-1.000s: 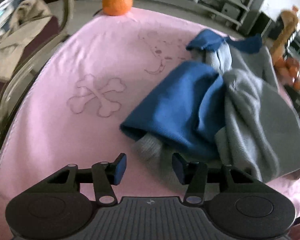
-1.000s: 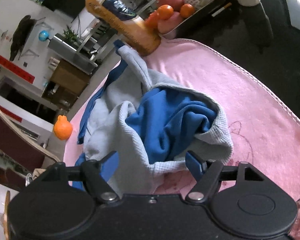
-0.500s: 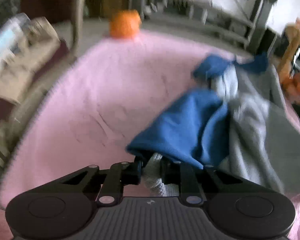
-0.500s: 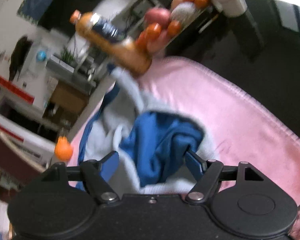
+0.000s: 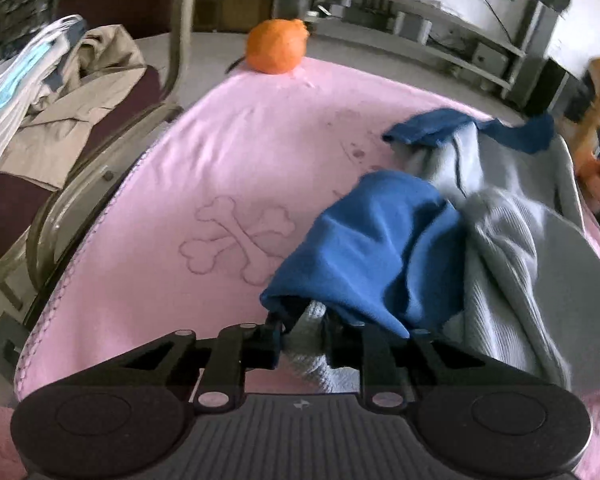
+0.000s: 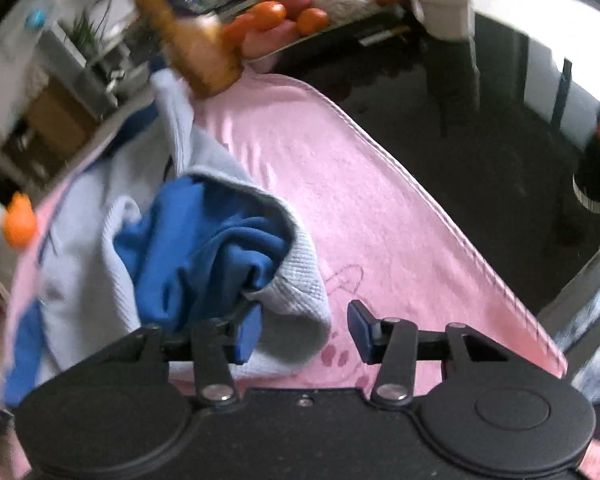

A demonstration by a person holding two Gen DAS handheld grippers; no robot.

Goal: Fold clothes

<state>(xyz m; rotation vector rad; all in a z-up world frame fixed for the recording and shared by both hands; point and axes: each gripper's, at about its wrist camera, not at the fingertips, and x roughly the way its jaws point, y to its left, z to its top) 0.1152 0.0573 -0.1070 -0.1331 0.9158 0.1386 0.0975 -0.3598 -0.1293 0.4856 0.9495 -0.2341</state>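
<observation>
At the bottom centre of the left wrist view, the left gripper point(image 5: 303, 334) is clenching its jaws on a grey ribbed cuff point(image 5: 314, 344) of the garment point(image 5: 520, 248); the blue sleeve point(image 5: 376, 248) is rising from that pinch toward the middle right of the frame; the grey body of the garment is lying crumpled along the right edge on the pink blanket point(image 5: 228, 152) covering the table. A crossed-bones drawing point(image 5: 238, 236) is showing left of centre on the blanket; an orange fruit point(image 5: 276, 46) is sitting at the blanket's far edge, top centre; a chair with piled clothes point(image 5: 52, 92) is standing at the upper left.

In the right wrist view, the right gripper point(image 6: 304, 334) is holding its jaws apart at the bottom centre; the grey ribbed hem point(image 6: 300, 276) is lying between and just above them, touching the left finger; blue fabric point(image 6: 204, 248) is bunching inside the grey folds at centre left. Farther off, an orange bottle point(image 6: 192, 40) is appearing blurred at the upper left; a tray of fruit point(image 6: 312, 12) is sitting at the top centre.
</observation>
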